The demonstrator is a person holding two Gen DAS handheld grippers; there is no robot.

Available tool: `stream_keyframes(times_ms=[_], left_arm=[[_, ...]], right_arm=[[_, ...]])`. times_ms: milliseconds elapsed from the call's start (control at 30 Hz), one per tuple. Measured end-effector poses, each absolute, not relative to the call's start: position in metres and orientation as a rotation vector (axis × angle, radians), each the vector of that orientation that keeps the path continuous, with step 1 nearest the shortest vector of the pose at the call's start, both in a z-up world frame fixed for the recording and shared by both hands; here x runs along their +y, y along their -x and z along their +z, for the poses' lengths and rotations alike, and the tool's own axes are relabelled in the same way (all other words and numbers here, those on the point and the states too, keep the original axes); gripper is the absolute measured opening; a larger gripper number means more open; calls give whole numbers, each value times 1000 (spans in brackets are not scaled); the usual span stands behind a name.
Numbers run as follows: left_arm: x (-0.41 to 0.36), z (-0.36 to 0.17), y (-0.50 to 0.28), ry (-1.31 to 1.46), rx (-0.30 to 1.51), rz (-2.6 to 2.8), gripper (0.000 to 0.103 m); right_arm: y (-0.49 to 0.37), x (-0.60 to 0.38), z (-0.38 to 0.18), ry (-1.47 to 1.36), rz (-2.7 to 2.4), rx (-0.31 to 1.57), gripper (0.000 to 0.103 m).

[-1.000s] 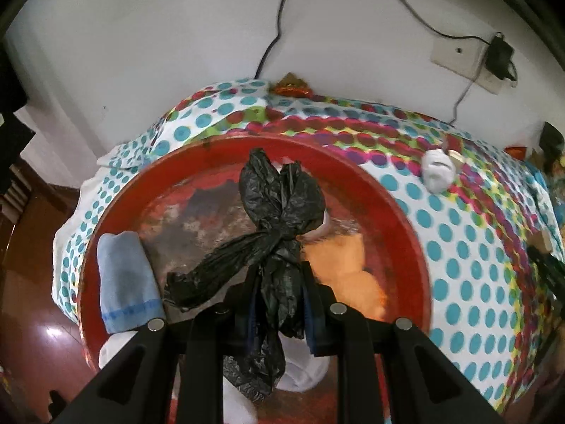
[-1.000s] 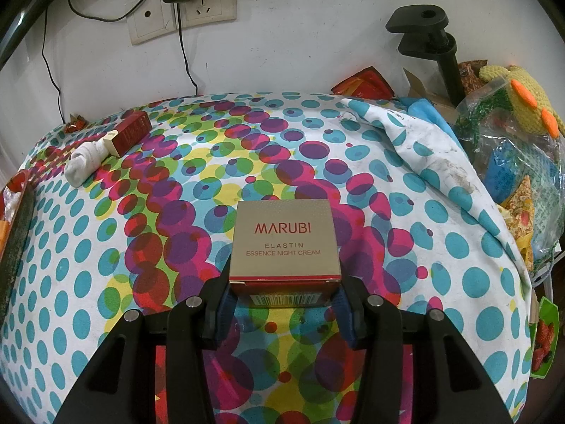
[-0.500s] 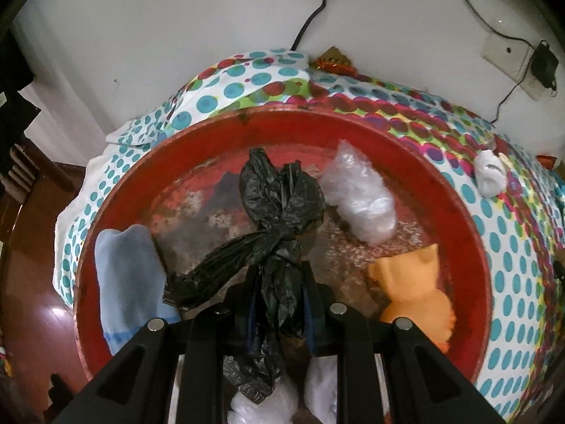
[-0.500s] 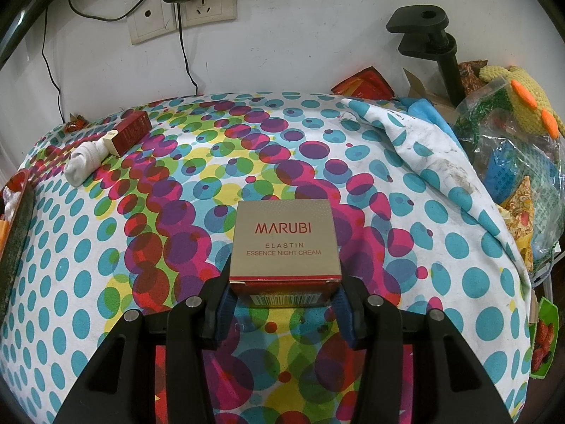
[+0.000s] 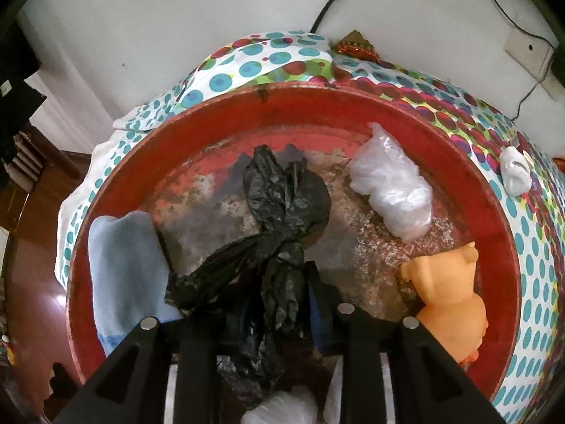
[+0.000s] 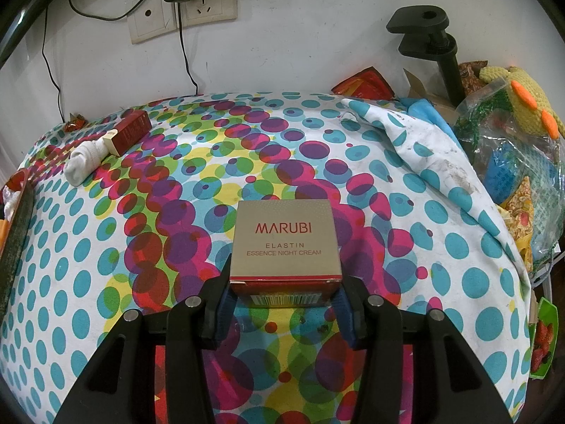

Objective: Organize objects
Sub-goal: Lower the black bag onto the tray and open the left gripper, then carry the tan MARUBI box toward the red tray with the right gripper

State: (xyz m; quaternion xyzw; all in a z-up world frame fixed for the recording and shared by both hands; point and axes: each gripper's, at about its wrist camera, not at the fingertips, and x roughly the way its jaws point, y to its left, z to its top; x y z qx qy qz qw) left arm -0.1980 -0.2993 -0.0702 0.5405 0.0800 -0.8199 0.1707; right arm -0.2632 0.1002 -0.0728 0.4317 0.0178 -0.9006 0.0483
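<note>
A knotted black plastic bag lies over the worn floor of a round red tray. My left gripper points down into the tray with the bag's tail between its jaws, which are opening; the pads stand slightly off the bag. In the right wrist view my right gripper is shut on a gold and red MARUBI night cream box, held just above the dotted tablecloth.
Also in the tray: a light blue cloth, a clear plastic bundle, an orange toy. A white sock and red carton lie at the table's far left. A black clamp and stuffed bags crowd the right.
The left gripper has sunk closer over the tray and its jaws have spread apart around the black bag. The right gripper and its box have not moved.
</note>
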Motion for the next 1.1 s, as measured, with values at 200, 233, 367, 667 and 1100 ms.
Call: stream_keyframes(times_ms=[200,233,367,667,1100], left_arm=[[-307,-70,193,-1521,280,-2328,41],[-308,-69,192,-1517,287,-2333,46],[-303,-60,189,-1500,242,-2350,57],[-296,-34,169,-1470,279,-2430,60],[-266,-13,124,-1416,188,-2552,64]], right_arm=[[263,100,-73,-1316,-2745,56,47],[263,100,-73,-1316,-2745,57,47],[263,101,-73,-1316,-2745,57,47],[263,100,-74,-1316,-2744,61,47],[264,98,-72,-1316,-2742,65,47]])
